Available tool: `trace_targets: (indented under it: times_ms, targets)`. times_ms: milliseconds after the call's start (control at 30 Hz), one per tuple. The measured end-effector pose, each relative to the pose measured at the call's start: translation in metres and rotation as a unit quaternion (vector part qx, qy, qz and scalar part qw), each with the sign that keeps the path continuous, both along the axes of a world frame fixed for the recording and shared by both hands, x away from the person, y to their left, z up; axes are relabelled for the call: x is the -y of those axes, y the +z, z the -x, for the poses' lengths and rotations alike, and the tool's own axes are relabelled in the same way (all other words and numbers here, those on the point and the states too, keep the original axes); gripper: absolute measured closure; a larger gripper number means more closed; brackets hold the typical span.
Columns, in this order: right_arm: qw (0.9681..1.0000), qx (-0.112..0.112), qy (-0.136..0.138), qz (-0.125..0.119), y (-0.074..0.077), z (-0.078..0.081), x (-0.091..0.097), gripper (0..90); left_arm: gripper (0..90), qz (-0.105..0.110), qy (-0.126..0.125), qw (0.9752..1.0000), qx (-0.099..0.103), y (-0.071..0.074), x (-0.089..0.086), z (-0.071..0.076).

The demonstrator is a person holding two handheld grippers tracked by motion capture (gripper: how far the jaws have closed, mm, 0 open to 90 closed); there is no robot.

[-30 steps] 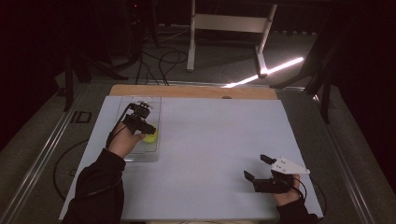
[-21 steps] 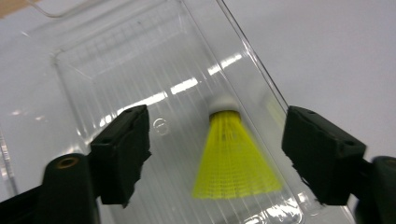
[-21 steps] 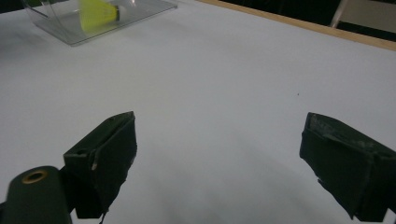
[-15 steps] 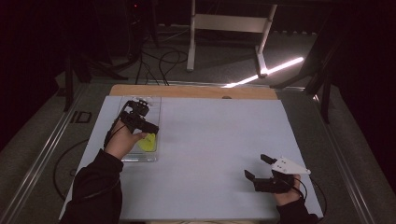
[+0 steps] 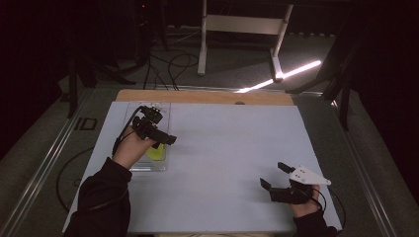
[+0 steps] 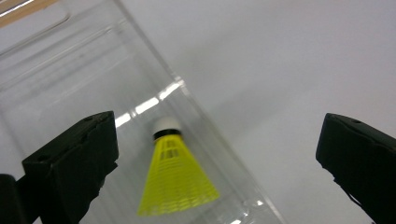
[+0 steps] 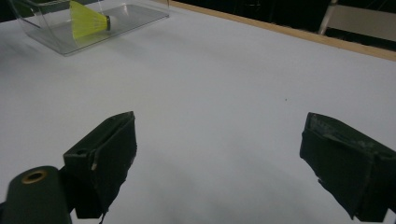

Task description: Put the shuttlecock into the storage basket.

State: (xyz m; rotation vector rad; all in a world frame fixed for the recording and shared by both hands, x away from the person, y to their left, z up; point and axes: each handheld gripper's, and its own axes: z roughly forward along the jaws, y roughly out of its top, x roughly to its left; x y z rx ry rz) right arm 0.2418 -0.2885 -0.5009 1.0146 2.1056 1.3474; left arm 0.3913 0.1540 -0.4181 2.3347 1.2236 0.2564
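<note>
Currently both jaws wide: left hand-held gripper (image 6: 215, 158) above shuttlecock (image 6: 175, 184) in clear tray (image 5: 140, 167), right hand-held gripper (image 7: 219, 163) empty.

This looks like a lab or studio set up for recording, not a home. A white-topped table (image 5: 222, 163) with a wooden far edge (image 5: 205, 97) stands in a darkened room, lit from above while all around it is black. Beyond the table, on a grey floor, black cables (image 5: 170, 61) trail past a white metal stand (image 5: 244, 29). Beside the table's left edge runs a metal rail (image 5: 47, 165).
</note>
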Motion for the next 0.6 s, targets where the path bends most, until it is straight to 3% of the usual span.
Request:
trace_targets:
  times_ms: [67, 100, 400, 600]
  targets:
    - [1.0, 0.0, 0.0, 0.0, 0.0, 0.0, 0.0, 11.0, 0.0, 0.001, -0.009, 1.0, 0.001, 0.001, 0.002, 0.001]
    - [1.0, -0.001, 0.002, -0.001, 0.0, 0.0, 0.0, 11.0, 0.0, 0.007, -0.027, 0.9996, 0.002, 0.002, 0.005, 0.002]
    - [1.0, -0.004, 0.006, 0.0, -0.001, 0.0, -0.001, 11.0, 0.0, 0.013, -0.075, 0.9966, 0.032, 0.008, 0.024, 0.014]
    - [1.0, -0.004, 0.008, 0.001, -0.001, 0.0, -0.001, 11.0, 0.0, 0.035, -0.113, 0.9926, 0.028, 0.008, 0.037, 0.018]
